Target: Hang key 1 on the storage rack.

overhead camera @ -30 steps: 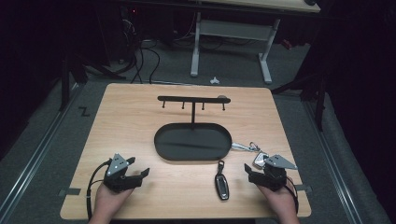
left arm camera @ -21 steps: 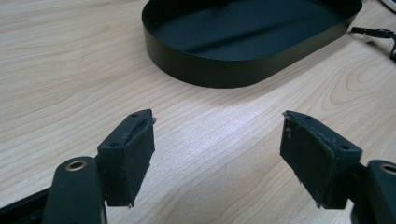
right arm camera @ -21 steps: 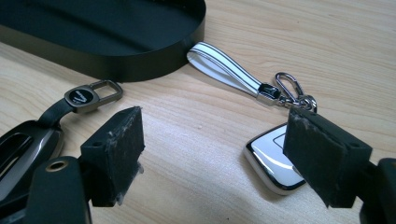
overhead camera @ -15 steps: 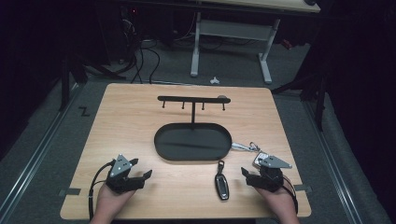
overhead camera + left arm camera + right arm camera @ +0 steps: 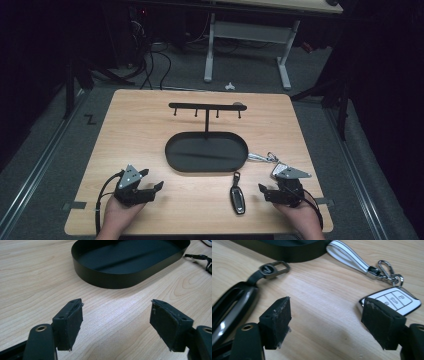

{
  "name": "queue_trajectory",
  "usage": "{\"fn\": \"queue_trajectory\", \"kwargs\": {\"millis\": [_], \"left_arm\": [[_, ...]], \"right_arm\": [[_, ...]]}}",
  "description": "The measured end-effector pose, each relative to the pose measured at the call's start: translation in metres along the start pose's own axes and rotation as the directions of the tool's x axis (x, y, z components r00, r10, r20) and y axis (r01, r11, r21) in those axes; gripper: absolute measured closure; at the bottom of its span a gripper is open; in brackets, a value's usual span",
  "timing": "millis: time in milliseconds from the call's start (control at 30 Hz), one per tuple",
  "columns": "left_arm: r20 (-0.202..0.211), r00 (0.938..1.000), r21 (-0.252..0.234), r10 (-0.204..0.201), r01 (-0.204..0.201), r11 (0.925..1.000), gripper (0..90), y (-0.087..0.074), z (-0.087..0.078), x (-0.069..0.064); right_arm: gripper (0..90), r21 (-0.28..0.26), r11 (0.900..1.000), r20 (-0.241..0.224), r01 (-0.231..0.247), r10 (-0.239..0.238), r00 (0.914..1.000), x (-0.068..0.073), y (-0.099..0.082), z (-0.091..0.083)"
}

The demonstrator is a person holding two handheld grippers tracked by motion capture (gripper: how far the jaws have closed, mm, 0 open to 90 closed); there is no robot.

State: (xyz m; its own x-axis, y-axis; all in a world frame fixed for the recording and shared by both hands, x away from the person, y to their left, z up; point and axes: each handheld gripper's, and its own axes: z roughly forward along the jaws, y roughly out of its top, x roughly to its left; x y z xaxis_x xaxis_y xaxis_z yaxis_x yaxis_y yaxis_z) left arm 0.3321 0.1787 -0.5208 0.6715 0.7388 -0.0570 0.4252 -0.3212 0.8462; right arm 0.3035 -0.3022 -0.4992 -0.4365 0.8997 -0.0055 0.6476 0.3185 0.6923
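Little is changed since the earlier frames: both hands are kept in place, though the right gripper has just been narrowed slightly with nothing between its jaws. Both sets of jaws are held apart and empty; the left gripper is rested near the black tray. The dark key fob is laid on the table between the grippers, and the white key fob is seen just beside the right jaw. A slip could be caused by the dark fob's glossy, flat shell, or the white fob could be nudged aside.
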Motion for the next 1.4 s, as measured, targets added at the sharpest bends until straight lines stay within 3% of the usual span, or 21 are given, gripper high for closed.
{"fn": "queue_trajectory", "kwargs": {"millis": [167, 367, 433, 500, 533, 600, 667, 700, 733, 833, 900, 1033, 1067, 1133, 1267, 1333, 1367, 1400], "left_arm": [[0.01, 0.9999, -0.003, 0.004, -0.004, 1.0, 26.9, 0.001, 0.004, -0.001], [0.011, 0.9993, -0.007, 0.036, -0.036, 0.9993, 26.9, 0.003, 0.005, 0.002], [0.015, 0.9995, -0.015, 0.026, -0.026, 0.9995, 26.9, 0.004, 0.004, 0.005], [0.018, 0.9995, -0.018, 0.025, -0.024, 0.9995, 26.9, 0.003, 0.004, 0.006], [0.011, 0.9995, -0.019, 0.028, -0.028, 0.9994, 26.6, 0.003, 0.004, 0.006], [0.007, 0.9996, -0.027, 0.027, -0.027, 0.9993, 26.4, 0.004, 0.003, 0.006], [0.013, 0.9996, -0.045, 0.024, -0.023, 0.9987, 26.3, 0.004, 0.002, 0.006], [0.015, 0.9995, -0.049, 0.027, -0.026, 0.9984, 26.3, 0.004, 0.002, 0.005], [0.015, 0.9995, -0.049, 0.027, -0.026, 0.9984, 26.3, 0.004, 0.002, 0.005], [0.011, 0.999, -0.052, 0.042, -0.042, 0.9978, 26.3, 0.005, 0.002, 0.004], [0.01, 0.9989, -0.051, 0.046, -0.046, 0.9976, 26.3, 0.005, 0.003, 0.004], [0.011, 0.9985, -0.045, 0.053, -0.052, 0.9976, 26.3, 0.004, 0.004, 0.003], [0.012, 0.9984, -0.042, 0.055, -0.054, 0.9976, 26.3, 0.004, 0.004, 0.003], [0.013, 0.998, -0.039, 0.061, -0.061, 0.9974, 26.3, 0.004, 0.005, 0.002], [0.016, 0.9977, -0.034, 0.066, -0.065, 0.9973, 26.3, 0.004, 0.006, 0.001], [0.019, 0.9971, -0.026, 0.074, -0.073, 0.997, 26.3, 0.003, 0.006, 0.0], [0.019, 0.9971, -0.026, 0.074, -0.073, 0.997, 26.3, 0.003, 0.006, 0.0], [0.02, 0.9968, -0.024, 0.077, -0.076, 0.9968, 26.3, 0.003, 0.006, 0.0]], "right_arm": [[30.1, 0.079, 0.9967, -0.018, 0.018, -0.017, 0.9997, 0.005, 0.008, -0.002], [31.2, 0.119, 0.9923, -0.016, 0.035, -0.034, 0.9993, 0.012, 0.016, -0.004], [31.8, 0.168, 0.9839, -0.004, 0.062, -0.062, 0.9981, 0.016, 0.021, -0.003], [32.0, 0.181, 0.9815, 0.002, 0.061, -0.063, 0.998, 0.016, 0.022, -0.002], [31.9, 0.227, 0.9726, 0.021, 0.051, -0.057, 0.9982, 0.016, 0.025, 0.001], [32.8, 0.244, 0.9682, 0.026, 0.056, -0.064, 0.9976, 0.016, 0.025, 0.002], [34.8, 0.303, 0.9504, 0.026, 0.072, -0.084, 0.9961, 0.014, 0.03, 0.004], [34.8, 0.345, 0.9357, 0.027, 0.076, -0.09, 0.9956, 0.013, 0.035, 0.006], [34.8, 0.345, 0.9357, 0.027, 0.076, -0.09, 0.9956, 0.013, 0.035, 0.006], [35.0, 0.381, 0.9209, 0.033, 0.084, -0.104, 0.994, 0.011, 0.045, 0.008], [35.4, 0.409, 0.9081, 0.037, 0.087, -0.112, 0.993, 0.01, 0.052, 0.009], [35.8, 0.479, 0.872, 0.039, 0.1, -0.135, 0.9901, 0.009, 0.063, 0.013], [35.8, 0.479, 0.872, 0.039, 0.1, -0.135, 0.9901, 0.009, 0.063, 0.013], [35.7, 0.504, 0.8567, 0.034, 0.111, -0.148, 0.9884, 0.01, 0.07, 0.011], [35.7, 0.525, 0.8453, 0.028, 0.101, -0.136, 0.9904, 0.01, 0.075, 0.01], [34.0, 0.555, 0.8257, 0.022, 0.103, -0.139, 0.9901, 0.01, 0.08, 0.01], [34.0, 0.555, 0.8257, 0.022, 0.103, -0.139, 0.9901, 0.01, 0.08, 0.01], [33.3, 0.572, 0.8137, 0.021, 0.105, -0.142, 0.9897, 0.011, 0.083, 0.01]]}}
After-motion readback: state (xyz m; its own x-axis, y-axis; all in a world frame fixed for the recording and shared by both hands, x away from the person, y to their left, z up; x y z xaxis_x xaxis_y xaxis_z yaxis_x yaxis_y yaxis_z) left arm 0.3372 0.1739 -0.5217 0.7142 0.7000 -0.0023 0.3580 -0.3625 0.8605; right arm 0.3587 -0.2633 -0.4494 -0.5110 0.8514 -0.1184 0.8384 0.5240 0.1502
